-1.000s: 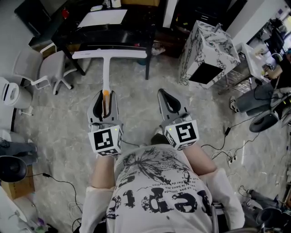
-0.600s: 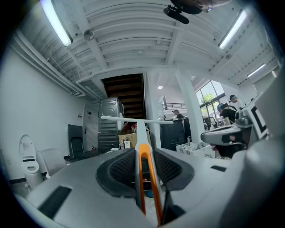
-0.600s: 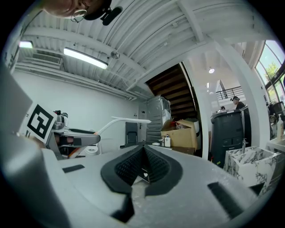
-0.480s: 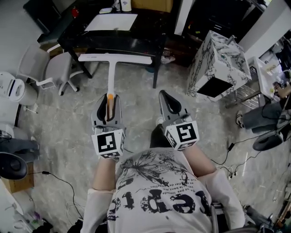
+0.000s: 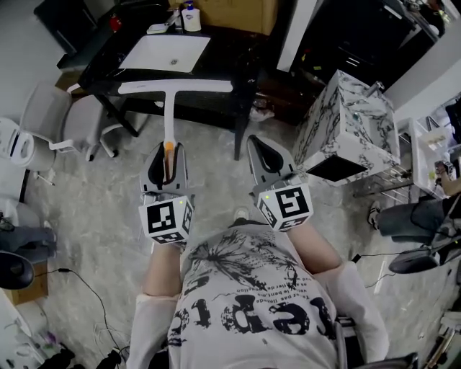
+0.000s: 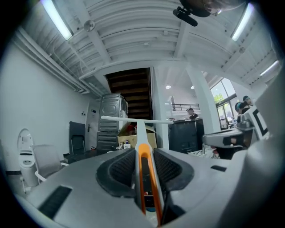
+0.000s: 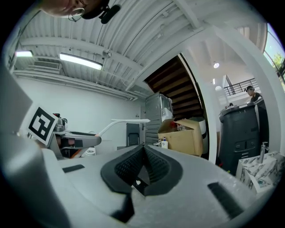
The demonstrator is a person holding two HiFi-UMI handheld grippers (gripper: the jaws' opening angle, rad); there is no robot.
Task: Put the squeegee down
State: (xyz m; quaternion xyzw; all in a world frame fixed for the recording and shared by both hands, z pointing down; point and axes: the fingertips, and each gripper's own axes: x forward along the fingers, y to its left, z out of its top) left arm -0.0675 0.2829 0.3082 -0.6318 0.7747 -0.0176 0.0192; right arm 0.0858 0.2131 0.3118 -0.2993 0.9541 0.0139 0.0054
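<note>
The squeegee [image 5: 170, 108] is white and T-shaped, with an orange end on its handle. It is held out level, and its blade [image 5: 175, 86] hangs over the front edge of the black table [image 5: 238, 50]. My left gripper [image 5: 166, 150] is shut on the orange handle end. In the left gripper view the handle [image 6: 143, 173] runs between the pads and the blade [image 6: 136, 119] lies crosswise ahead. My right gripper [image 5: 258, 144] is alongside, shut with nothing in it. The right gripper view shows its pads [image 7: 133, 167] closed together and the squeegee [image 7: 129, 120] off to the left.
On the table lie a white sheet [image 5: 166, 52] and a bottle [image 5: 191, 18]. A marbled box [image 5: 346, 115] stands to the right on the stone floor. Grey chairs [image 5: 79, 108] stand at the left. Cables lie on the floor near my feet.
Both grippers and the held squeegee have moved forward toward the black table. The blade, earlier short of the table, now hangs over its front edge.
</note>
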